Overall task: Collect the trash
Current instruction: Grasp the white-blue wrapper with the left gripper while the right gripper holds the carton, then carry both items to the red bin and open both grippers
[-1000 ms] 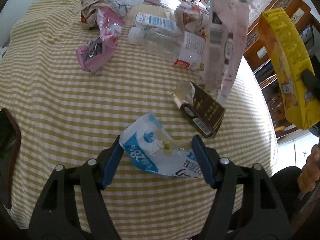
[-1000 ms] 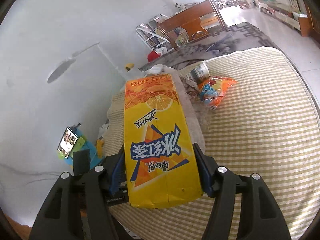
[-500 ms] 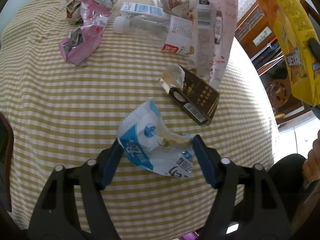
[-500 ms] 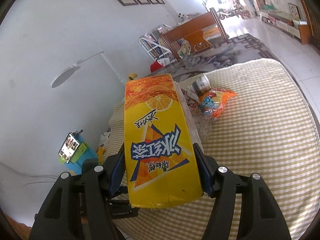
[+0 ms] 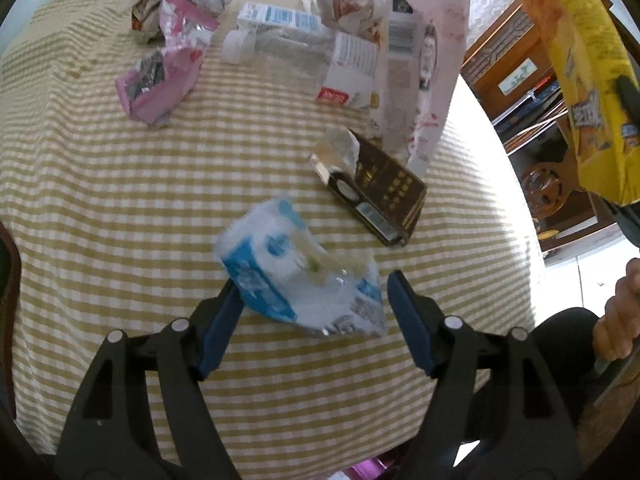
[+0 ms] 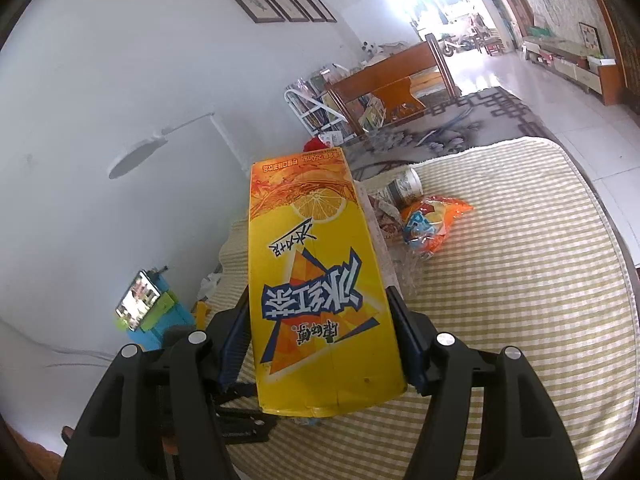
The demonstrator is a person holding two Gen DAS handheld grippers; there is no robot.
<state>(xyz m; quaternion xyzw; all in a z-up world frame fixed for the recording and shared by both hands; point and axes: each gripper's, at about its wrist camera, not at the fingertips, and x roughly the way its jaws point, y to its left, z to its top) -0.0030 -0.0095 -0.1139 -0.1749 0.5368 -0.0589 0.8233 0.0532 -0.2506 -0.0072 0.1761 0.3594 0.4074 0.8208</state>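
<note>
Checked yellow-and-white cloth covers the table (image 5: pixel 100 208), where household litter lies scattered. Left hand-held gripper (image 5: pixel 312 304) has its jaws spread wide around a crumpled blue-and-white wrapper (image 5: pixel 296 276); the left finger touches it, the right stands just clear, so nothing is gripped yet. Right hand-held gripper (image 6: pixel 320 336) is clamped on both sides of a yellow iced-tea carton (image 6: pixel 316 280), raised above the table.

Likely trouble: the thin wrapper may slide or fold flat as the jaws close, leaving them pinching the cloth instead; motion blur suggests it is already unsettled. The tall carton, held near its base, could tip out if the grip eases.

Counted from the left view: one blue-and-white wrapper, one dark brown cigarette box (image 5: pixel 376 192), one pink wrapper (image 5: pixel 160 84), one clear plastic bottle (image 5: pixel 296 52), one upright pale paper bag (image 5: pixel 424 52), one small white-and-blue carton (image 5: pixel 280 18). From the right view: one orange snack bag (image 6: pixel 432 220), one paper cup (image 6: pixel 404 190).
</note>
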